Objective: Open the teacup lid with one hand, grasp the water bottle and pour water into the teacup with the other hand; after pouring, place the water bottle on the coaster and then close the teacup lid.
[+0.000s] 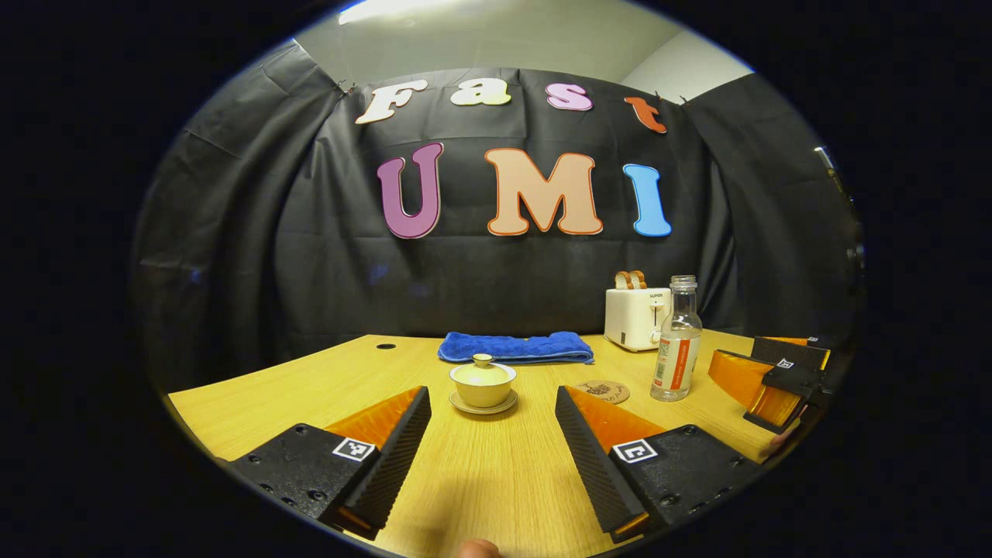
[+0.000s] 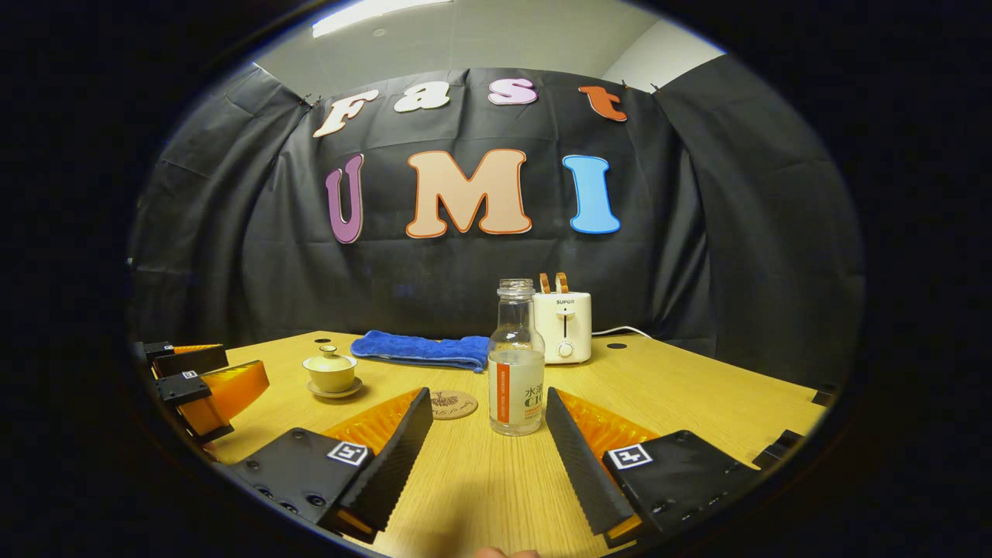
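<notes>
Wooden worktop (image 1: 480, 473): left tongs (image 1: 492, 434) spread, lidded teacup (image 1: 483, 383) just ahead; right tongs (image 2: 488, 442) spread, water bottle (image 2: 516, 364) between fingertips, untouched.

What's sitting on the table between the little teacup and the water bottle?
A round coaster lies on the table between the teacup and the water bottle, nearer the bottle. Both gripper views show it.

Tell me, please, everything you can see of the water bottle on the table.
The water bottle is clear, glass or plastic by its look, with a narrow neck and no cap on its open mouth. A label with an orange stripe wraps its lower body. It seems partly filled. It stands upright on the wooden table, beside the round coaster, not on it, in front of the toaster. Nothing grips it; the right gripper, open, points at it.
</notes>
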A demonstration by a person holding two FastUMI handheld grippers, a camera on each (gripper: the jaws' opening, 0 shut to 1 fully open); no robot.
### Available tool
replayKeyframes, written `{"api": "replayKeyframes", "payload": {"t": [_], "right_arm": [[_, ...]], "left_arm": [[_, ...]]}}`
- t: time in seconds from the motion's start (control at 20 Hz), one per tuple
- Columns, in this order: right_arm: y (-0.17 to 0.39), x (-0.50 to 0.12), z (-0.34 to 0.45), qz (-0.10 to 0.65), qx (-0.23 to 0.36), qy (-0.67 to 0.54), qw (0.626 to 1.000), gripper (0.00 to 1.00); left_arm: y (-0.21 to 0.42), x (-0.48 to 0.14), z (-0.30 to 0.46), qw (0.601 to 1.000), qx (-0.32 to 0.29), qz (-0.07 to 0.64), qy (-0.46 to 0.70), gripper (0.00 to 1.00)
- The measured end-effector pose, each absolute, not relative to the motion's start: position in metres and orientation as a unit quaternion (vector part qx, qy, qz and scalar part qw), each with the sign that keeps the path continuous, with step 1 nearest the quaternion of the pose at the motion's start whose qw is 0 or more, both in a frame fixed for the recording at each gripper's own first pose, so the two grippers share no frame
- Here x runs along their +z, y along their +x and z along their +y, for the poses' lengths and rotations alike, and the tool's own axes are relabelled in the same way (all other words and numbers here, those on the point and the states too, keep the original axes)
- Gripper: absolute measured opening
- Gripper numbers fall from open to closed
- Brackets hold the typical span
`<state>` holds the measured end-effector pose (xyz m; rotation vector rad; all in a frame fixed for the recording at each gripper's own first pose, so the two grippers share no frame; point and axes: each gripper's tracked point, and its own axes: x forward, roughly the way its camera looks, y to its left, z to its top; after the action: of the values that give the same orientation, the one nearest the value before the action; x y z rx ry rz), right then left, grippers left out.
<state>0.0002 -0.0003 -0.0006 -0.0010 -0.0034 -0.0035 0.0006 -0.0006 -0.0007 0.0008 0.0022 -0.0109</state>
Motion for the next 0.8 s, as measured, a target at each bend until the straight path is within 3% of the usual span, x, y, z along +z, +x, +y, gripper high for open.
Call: {"api": "replayKeyframes", "payload": {"t": [0.05,0.1,0.45,0.5,0.8], "right_arm": [[0.0004,-0.0008,-0.0005,-0.002,-0.002,0.000,1.000,0.89],[0.0005,-0.0003,-0.0003,-0.002,-0.002,-0.001,1.000,1.00],[0.0006,-0.0012,-0.0006,-0.002,-0.001,-0.001,1.000,1.00],[0.0004,-0.0014,-0.0006,-0.002,-0.001,-0.001,1.000,0.95],[0.0004,-0.0010,-0.0008,-0.002,-0.001,-0.001,1.000,1.00]], "left_arm": [[0.0015,0.0000,-0.0004,1.000,-0.005,0.002,0.001,0.95],[0.0016,0.0001,-0.0003,1.000,-0.005,0.002,0.001,0.95],[0.0015,-0.0016,0.0007,1.000,-0.003,0.006,0.001,0.95],[0.0015,-0.0018,0.0009,1.000,-0.003,0.006,0.001,0.95],[0.0094,-0.0041,0.0008,1.000,-0.003,0.011,0.002,0.95]]}}
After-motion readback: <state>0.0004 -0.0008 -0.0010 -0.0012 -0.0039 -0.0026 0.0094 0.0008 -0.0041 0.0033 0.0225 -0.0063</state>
